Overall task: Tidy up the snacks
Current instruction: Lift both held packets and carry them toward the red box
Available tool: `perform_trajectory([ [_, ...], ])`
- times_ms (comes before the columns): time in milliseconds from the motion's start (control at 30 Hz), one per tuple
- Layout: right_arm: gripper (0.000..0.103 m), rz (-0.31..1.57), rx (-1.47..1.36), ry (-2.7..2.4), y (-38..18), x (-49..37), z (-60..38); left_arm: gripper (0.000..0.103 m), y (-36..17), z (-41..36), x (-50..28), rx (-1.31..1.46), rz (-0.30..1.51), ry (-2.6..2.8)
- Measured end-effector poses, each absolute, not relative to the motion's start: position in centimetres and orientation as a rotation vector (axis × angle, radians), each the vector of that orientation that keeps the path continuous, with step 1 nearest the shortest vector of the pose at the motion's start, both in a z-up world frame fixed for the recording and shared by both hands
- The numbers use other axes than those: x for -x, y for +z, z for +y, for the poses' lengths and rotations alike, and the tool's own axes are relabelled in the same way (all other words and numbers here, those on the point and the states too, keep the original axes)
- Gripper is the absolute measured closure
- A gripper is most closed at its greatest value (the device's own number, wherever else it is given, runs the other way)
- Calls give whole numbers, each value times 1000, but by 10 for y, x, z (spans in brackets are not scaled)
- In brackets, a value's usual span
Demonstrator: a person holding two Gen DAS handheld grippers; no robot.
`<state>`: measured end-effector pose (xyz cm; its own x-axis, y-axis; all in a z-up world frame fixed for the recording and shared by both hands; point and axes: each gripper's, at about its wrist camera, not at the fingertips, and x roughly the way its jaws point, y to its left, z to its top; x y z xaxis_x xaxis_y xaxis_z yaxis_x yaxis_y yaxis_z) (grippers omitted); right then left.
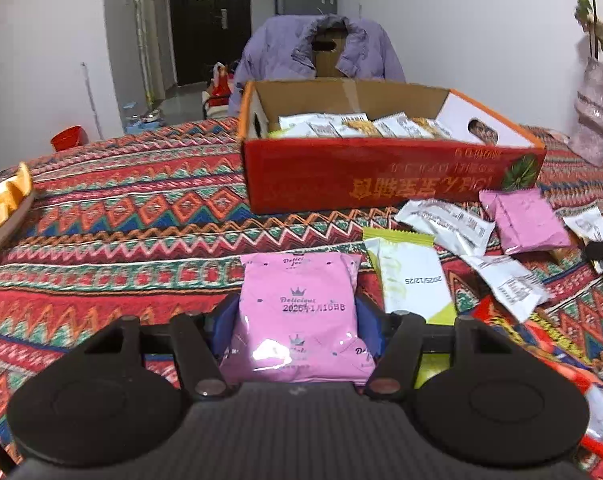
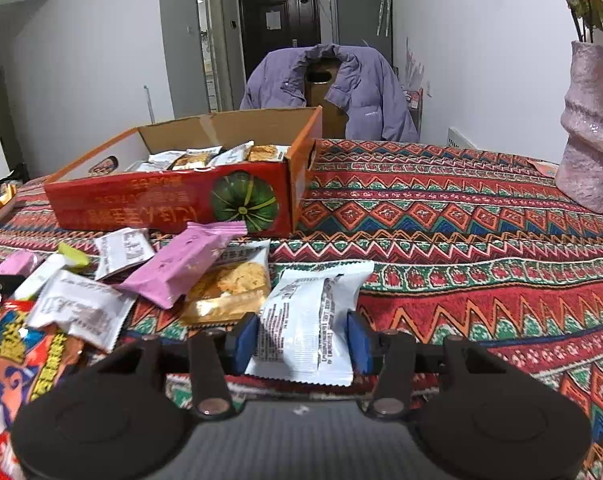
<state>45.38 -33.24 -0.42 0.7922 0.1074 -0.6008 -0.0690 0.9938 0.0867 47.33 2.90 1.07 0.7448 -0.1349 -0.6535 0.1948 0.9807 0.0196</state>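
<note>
A pink snack packet (image 1: pixel 297 280) lies on the patterned cloth with my left gripper (image 1: pixel 297 320) shut on it, blue pads against both of its sides. My right gripper (image 2: pixel 303 340) is shut on a white snack packet (image 2: pixel 309 300). Behind both stands an open red cardboard box (image 1: pixel 341 176) (image 2: pixel 161 200) holding several packets. Loose on the cloth in the left wrist view are a green-and-white packet (image 1: pixel 411 276), a white packet (image 1: pixel 447 224) and a second pink packet (image 1: pixel 527 220). The right wrist view shows that pink packet (image 2: pixel 181 264) on a cracker packet (image 2: pixel 229 288).
A large red-orange bag (image 2: pixel 17 356) lies at the near left of the pile. A pink vase (image 2: pixel 593 128) (image 1: pixel 597 112) stands at the table's right edge. A tray with gold wrappers (image 1: pixel 1 204) sits at the left edge. Behind the table, a purple jacket hangs over a chair (image 1: pixel 317 52).
</note>
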Motion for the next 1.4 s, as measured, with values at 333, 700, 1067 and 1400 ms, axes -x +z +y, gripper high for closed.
perform_trajectory([
  [333, 56, 588, -77, 228, 39, -358, -313, 41, 54, 37, -368, -10, 623, -113],
  [700, 56, 547, -30, 336, 56, -267, -272, 41, 60, 23, -271, 48, 606, -163],
  [1067, 56, 495, -36, 336, 71, -247, -269, 41, 76, 15, -256, 51, 565, -218],
  [1400, 56, 438, -18, 418, 128, -302, -283, 40, 132, 20, -325, 72, 567, -317],
])
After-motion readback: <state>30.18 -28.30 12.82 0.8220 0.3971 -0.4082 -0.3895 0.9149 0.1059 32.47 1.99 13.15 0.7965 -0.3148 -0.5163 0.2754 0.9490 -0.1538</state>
